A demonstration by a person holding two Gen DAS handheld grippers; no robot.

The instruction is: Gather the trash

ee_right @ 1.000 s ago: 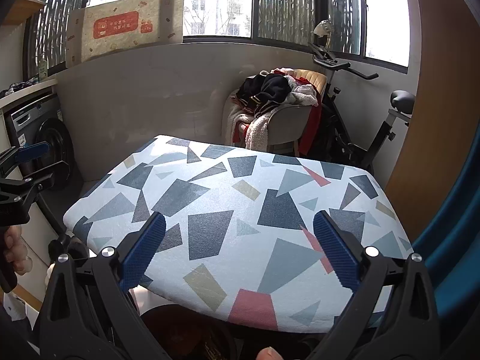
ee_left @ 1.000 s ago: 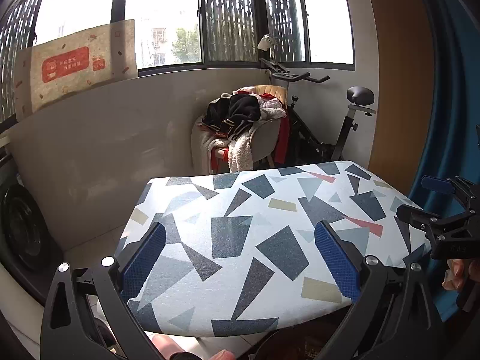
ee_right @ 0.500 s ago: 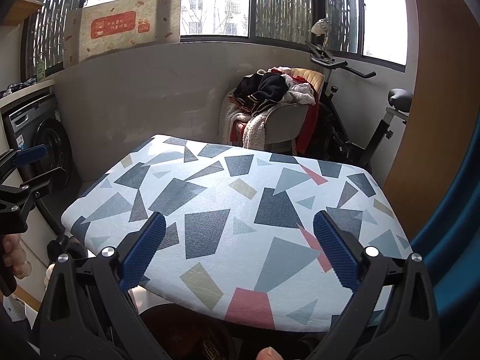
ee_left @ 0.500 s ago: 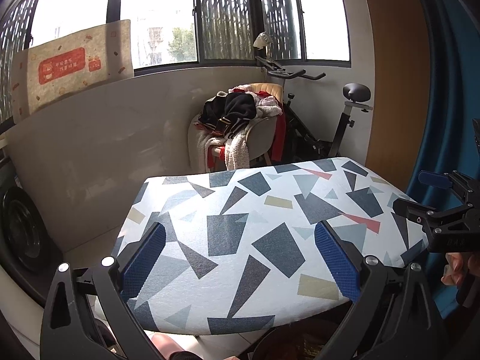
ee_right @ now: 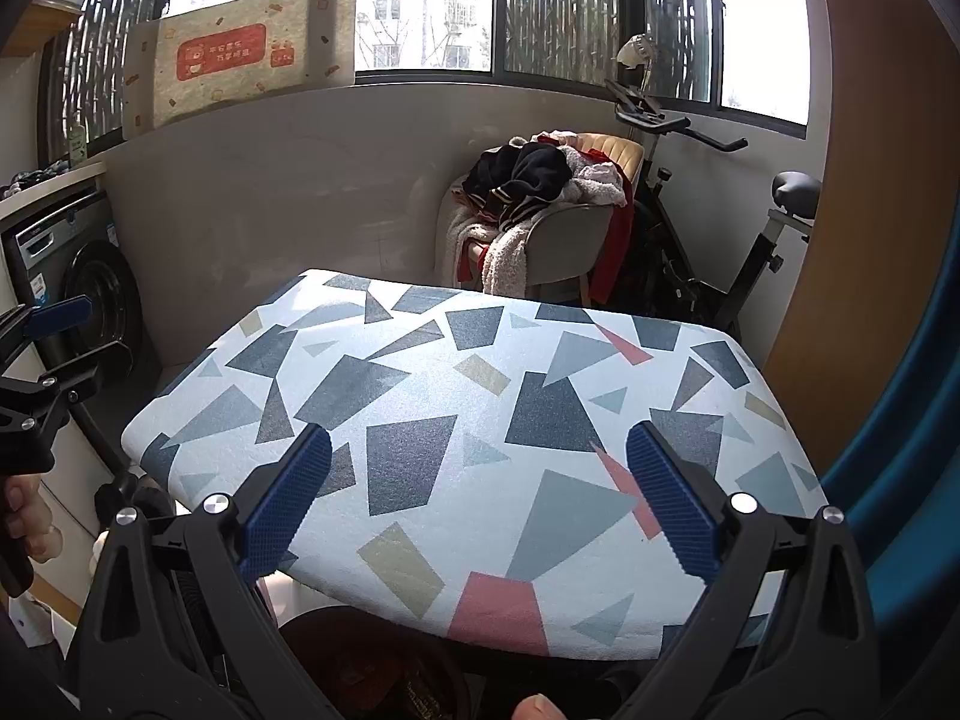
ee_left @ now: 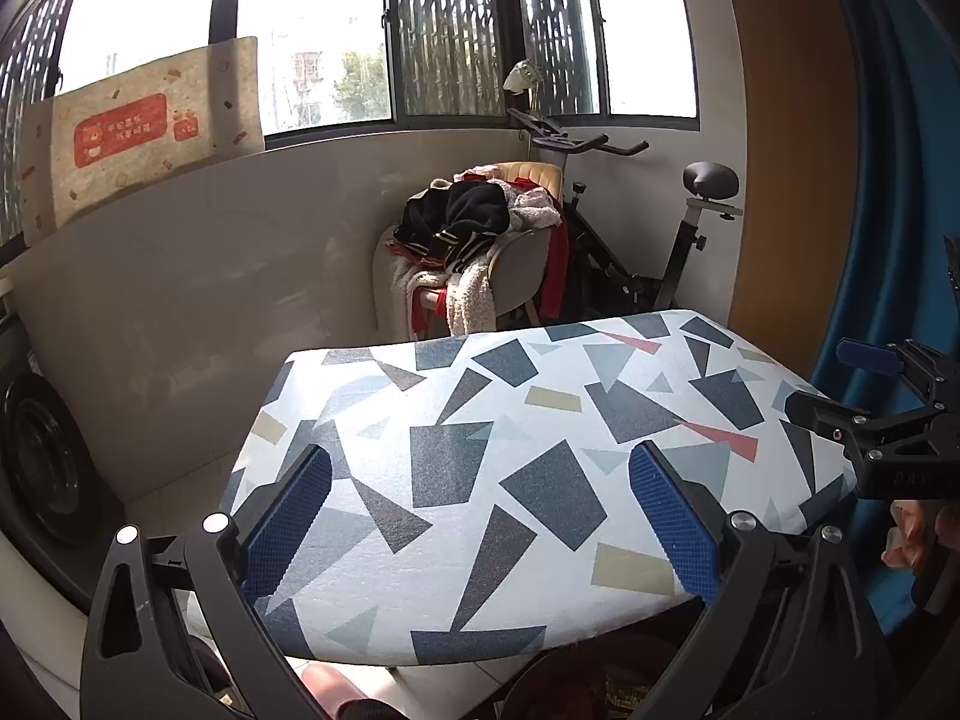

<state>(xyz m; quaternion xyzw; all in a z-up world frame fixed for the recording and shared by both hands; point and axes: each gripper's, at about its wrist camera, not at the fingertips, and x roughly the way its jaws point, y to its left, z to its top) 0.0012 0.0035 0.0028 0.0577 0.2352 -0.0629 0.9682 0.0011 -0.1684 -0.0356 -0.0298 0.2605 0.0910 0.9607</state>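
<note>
Both claws are held side by side over the near edge of the worktop [ee_left: 516,480], a padded surface covered in a cloth printed with grey, navy, beige and red shapes.

Left claw [ee_left: 480,516]: released. Its blue pads [ee_left: 288,516] stand wide apart with only the cloth visible between them. It grasps nothing.

Right claw [ee_right: 479,498]: released. Its blue pads [ee_right: 672,498] are likewise spread wide and hold nothing. In the left wrist view this claw appears at the right margin, with part of a hand [ee_left: 918,534] on its handle. In the right wrist view the left claw appears at the left margin, with fingers [ee_right: 30,516] below it.

Task item: no loose trash can be made out on the cloth. A dark round bin [ee_right: 372,666] sits below the near edge of the worktop, between the two claws. Its contents are in shadow and cannot be identified.

Surroundings: a chair [ee_right: 558,234] heaped with clothes [ee_right: 528,174] stands behind the far edge of the worktop. An exercise bike [ee_right: 708,252] stands just beside the chair, to its right. A washer [ee_right: 90,294] stands at the left wall. A printed mat [ee_right: 240,66] leans against the window [ee_right: 420,0]. A blue curtain [ee_left: 888,180] hangs at the right.
</note>
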